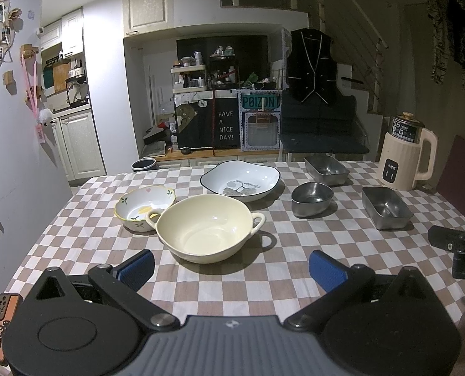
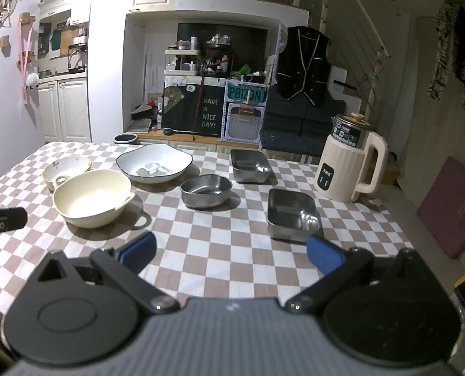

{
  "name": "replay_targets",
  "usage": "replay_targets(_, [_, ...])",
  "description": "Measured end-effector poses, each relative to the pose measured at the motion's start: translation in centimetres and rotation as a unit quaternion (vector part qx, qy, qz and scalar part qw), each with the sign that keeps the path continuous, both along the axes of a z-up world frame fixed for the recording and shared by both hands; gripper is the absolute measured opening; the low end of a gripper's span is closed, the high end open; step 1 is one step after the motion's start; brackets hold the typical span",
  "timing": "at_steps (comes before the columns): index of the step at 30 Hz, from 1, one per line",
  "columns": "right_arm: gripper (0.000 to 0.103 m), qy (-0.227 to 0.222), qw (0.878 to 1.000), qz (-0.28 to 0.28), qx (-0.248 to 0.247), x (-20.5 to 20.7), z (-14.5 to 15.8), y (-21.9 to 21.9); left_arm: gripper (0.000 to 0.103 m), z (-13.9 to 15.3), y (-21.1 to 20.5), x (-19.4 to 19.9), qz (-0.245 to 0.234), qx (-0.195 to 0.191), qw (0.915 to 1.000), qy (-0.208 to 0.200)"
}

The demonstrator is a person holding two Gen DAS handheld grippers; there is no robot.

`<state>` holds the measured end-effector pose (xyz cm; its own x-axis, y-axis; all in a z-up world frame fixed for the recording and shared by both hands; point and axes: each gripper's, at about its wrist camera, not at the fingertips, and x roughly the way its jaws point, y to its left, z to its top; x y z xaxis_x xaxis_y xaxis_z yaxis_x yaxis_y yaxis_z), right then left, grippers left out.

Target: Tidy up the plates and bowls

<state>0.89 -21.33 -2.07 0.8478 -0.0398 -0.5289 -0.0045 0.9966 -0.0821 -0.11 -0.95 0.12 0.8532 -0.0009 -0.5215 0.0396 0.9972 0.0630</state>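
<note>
Left gripper (image 1: pixel 230 266), seen from its own wrist camera, hangs low over the near edge of the checked tablecloth (image 1: pixel 263 282) with its blue pads spread wide and nothing between them. It faces the cream two-handled bowl (image 1: pixel 205 228) squarely, probably because that is the nearest and widest dish to start a stack in. That bowl sits upright, its two handles lined up left to right across the view. Touching or just behind its left handle is the small lemon-print bowl (image 1: pixel 144 206); the white dark-rimmed dish (image 1: pixel 240 180) lies farther back, its longer side running across the table.

Right gripper (image 2: pixel 230 253), in its own view, is likewise wide open and empty, pointing at the metal pieces. The nearest rectangular steel tray (image 2: pixel 290 214) sits just ahead of the right pad, long axis running away from the camera. A round steel bowl (image 2: pixel 205 191) and a second steel tray (image 2: pixel 250 165) stand apart behind it, beside the cream kettle (image 2: pixel 349 163). Ceramics sit left, metal right, so each hand likely takes its own group.
</note>
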Motion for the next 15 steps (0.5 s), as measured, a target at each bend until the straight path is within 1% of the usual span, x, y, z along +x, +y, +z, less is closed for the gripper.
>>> replay_targets(15, [0.103, 0.001, 1.000, 0.003, -0.002, -0.05, -0.45, 0.34, 0.103, 0.00, 0.14, 0.02, 0.000, -0.001, 1.0000, 0.000])
